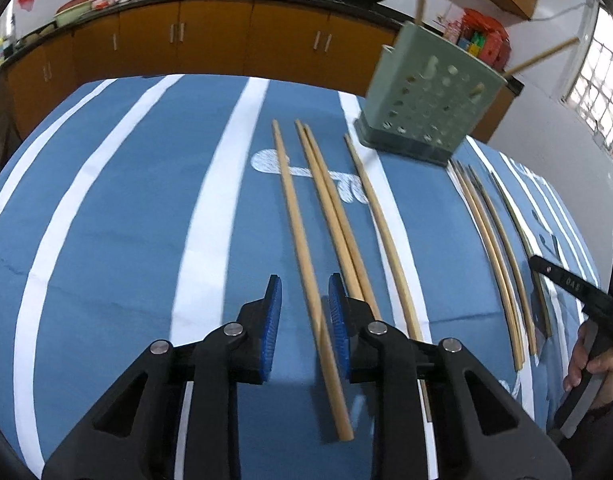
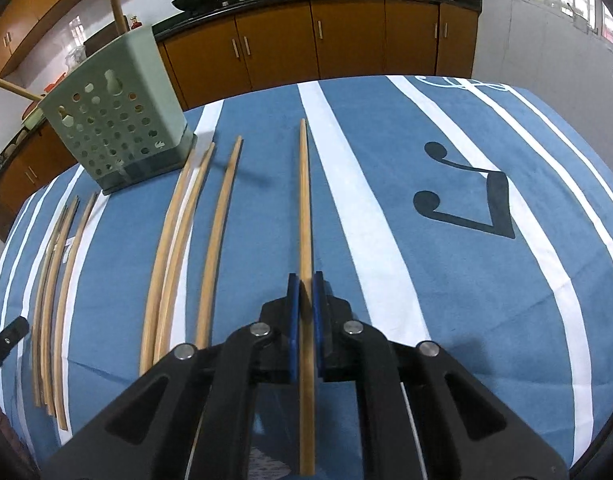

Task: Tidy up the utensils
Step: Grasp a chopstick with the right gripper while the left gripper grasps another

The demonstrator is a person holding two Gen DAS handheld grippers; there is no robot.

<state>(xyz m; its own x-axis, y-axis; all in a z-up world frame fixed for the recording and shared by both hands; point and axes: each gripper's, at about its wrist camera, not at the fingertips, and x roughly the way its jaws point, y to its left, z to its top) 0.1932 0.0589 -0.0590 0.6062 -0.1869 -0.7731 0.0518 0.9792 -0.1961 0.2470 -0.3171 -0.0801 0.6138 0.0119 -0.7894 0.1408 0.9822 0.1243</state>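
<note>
Clamping one chopstick [image 2: 305, 216], the right gripper [image 2: 305, 280] is shut; the left gripper [image 1: 304, 284] is held partly open astride another chopstick [image 1: 298, 224]; no writing is legible.

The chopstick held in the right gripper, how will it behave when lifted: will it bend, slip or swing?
The chopstick looks like stiff wood, so it probably will not bend. The right gripper pinches it near one end, so the long free end may dip or pivot. Its smooth, narrow shaft might slip between the pads.

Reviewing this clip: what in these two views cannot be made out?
- Left view: chopstick lies between the left gripper pads; contact unclear.
- Both views: holder interior unseen behind its walls.
- Right view: right gripper hides its chopstick where clamped.
</note>
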